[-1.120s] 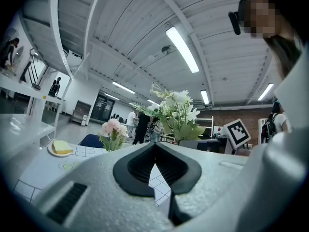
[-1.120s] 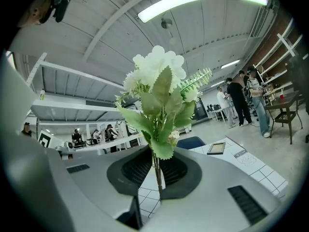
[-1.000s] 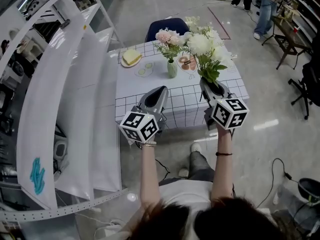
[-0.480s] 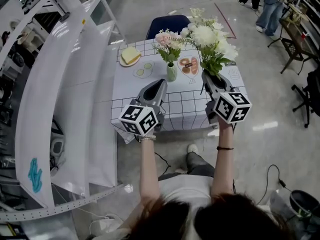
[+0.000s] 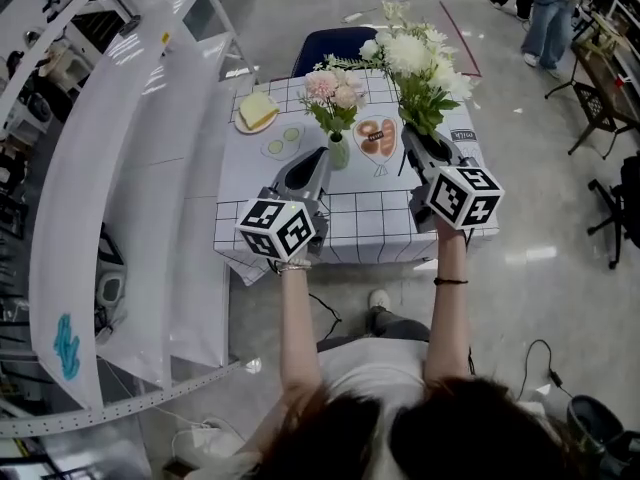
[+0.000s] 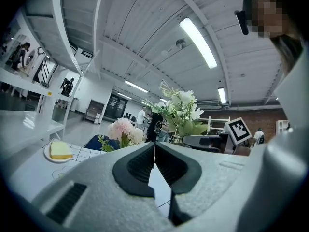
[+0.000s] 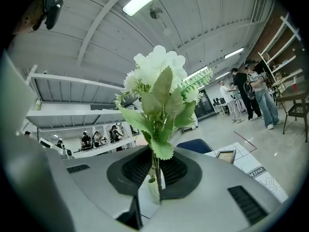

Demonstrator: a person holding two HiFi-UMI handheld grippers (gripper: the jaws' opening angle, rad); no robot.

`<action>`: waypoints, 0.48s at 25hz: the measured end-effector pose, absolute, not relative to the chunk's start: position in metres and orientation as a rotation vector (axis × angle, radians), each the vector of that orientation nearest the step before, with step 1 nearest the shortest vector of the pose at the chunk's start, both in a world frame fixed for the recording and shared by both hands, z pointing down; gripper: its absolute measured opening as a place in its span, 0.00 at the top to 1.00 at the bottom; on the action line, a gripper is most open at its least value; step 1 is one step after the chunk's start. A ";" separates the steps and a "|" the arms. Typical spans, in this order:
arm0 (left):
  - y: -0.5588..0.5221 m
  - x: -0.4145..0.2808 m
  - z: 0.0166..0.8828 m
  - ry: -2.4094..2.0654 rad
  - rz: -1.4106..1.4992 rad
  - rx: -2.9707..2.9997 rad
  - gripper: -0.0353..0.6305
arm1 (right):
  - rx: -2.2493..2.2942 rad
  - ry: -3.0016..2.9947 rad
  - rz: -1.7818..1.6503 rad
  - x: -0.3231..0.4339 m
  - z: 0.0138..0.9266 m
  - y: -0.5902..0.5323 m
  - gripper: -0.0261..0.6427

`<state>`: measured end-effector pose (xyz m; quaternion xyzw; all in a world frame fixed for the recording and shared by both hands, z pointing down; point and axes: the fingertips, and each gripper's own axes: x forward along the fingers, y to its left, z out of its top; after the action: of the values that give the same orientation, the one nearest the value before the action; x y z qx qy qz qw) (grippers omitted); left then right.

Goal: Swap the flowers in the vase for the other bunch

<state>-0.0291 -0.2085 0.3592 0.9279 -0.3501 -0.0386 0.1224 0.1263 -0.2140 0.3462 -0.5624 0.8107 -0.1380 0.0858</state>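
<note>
White silk-flower bunch with green leaves (image 5: 415, 63) stands upright, stems pinched in the right tool (image 7: 155, 175) over the gridded white surface (image 5: 370, 218); left tool (image 6: 154, 151), clenched empty, should open, grasp the pink flowers (image 5: 333, 88) low above the small green vase (image 5: 339, 154), then lift straight.

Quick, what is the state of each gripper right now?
Left gripper: closed, holding nothing.
Right gripper: closed on the stems of the white flower bunch.

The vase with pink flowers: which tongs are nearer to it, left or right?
Left. The left tongs, shut and empty, are close by the vase on its left; the right tongs, holding the white bunch, are farther off to its right.
</note>
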 end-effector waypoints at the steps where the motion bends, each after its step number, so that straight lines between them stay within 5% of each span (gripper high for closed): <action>1: -0.212 -0.028 0.361 -1.032 -0.112 2.697 0.93 | -1.670 2.422 -0.416 0.127 0.347 -0.218 0.89; 12: -0.244 -0.025 0.390 -1.119 -0.088 2.598 0.93 | -1.621 2.456 -0.445 0.135 0.352 -0.250 0.89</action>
<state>-0.0248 -0.2438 0.3900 0.9069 -0.3906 -0.0306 0.1549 0.1352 -0.2504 0.3520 -0.5427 0.8224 -0.1491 0.0826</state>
